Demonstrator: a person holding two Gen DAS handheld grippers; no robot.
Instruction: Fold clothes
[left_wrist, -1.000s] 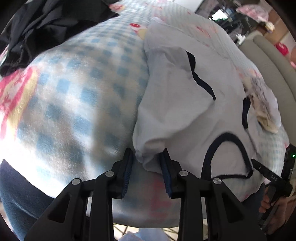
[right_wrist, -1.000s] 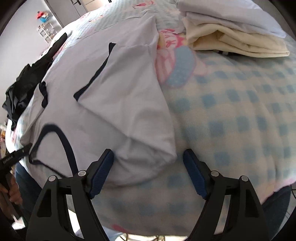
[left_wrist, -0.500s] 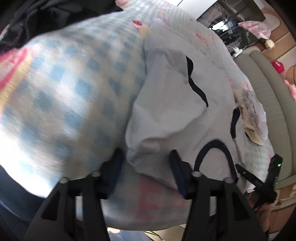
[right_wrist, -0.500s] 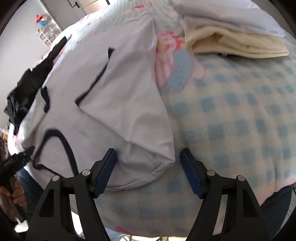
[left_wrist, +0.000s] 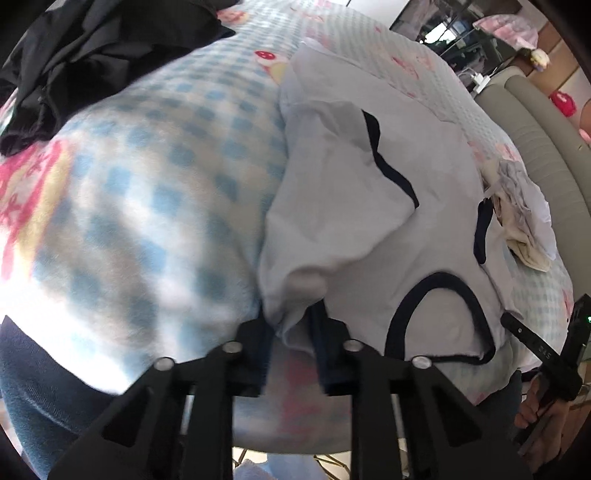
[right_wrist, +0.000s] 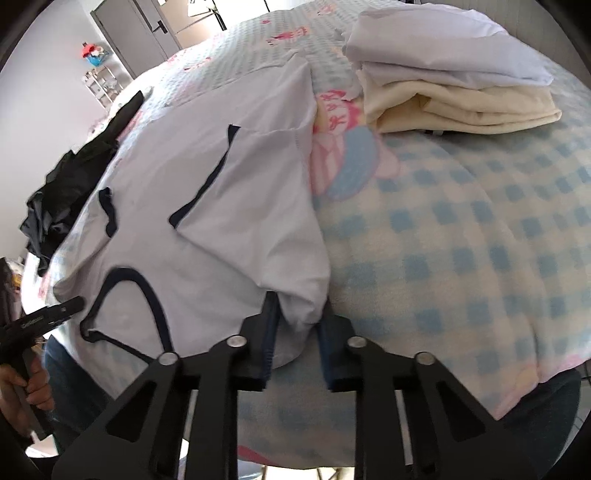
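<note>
Both grippers pinch the white shirt's near corners
Left gripper (left_wrist: 291, 328) and right gripper (right_wrist: 295, 325), jaws just closed on the shirt (right_wrist: 236, 206); checked blanket (right_wrist: 461, 240) ahead, grey door (right_wrist: 140, 33) beyond

Black hand-held gripper (left_wrist: 293, 341), blue finger pads (right_wrist: 269, 334), silver screws, person's blue jeans (left_wrist: 33, 398)

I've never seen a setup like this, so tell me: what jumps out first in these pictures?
A pale shirt with dark trim lies spread on a blue-checked blanket. The left gripper and right gripper have just closed on its two near corners, cloth bunched between the pads. A stack of folded clothes sits at far right, and a dark heap lies at far left.
</note>
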